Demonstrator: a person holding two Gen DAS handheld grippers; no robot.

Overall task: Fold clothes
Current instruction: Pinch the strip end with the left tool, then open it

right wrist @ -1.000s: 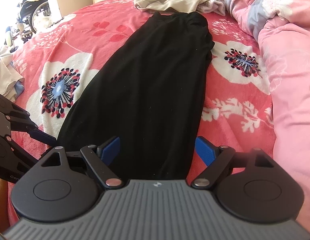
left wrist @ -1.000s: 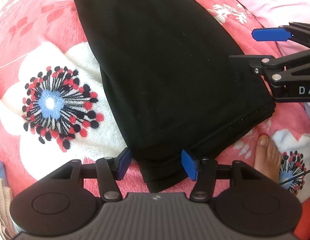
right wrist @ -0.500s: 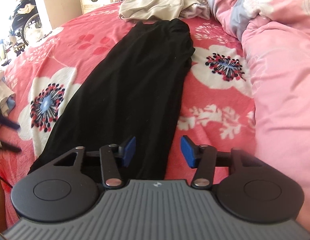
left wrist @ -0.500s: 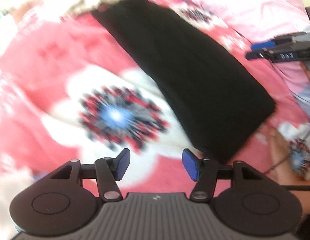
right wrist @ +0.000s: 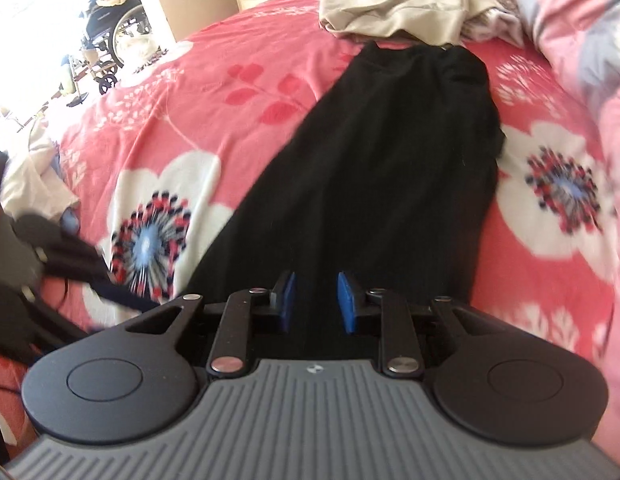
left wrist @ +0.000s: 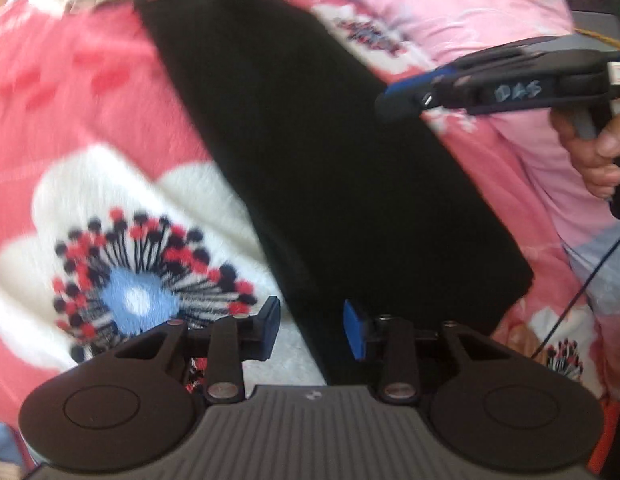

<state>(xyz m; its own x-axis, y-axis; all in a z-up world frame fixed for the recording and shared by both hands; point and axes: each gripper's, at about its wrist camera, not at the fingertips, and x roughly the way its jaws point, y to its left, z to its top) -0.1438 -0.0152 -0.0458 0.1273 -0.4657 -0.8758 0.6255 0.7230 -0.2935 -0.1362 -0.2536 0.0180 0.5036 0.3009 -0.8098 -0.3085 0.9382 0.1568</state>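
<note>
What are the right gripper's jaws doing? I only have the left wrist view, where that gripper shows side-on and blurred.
Observer: In the right wrist view, the right gripper has its jaws closing, with a gap between the blue pads. The black garment shows through that gap, and I see no cloth pinched.
Operator: Any laundry on the bed besides the beige heap?
Observer: Yes, a pale cloth lies bunched at the left edge of the bedspread in that view, apart from the black garment.
</note>
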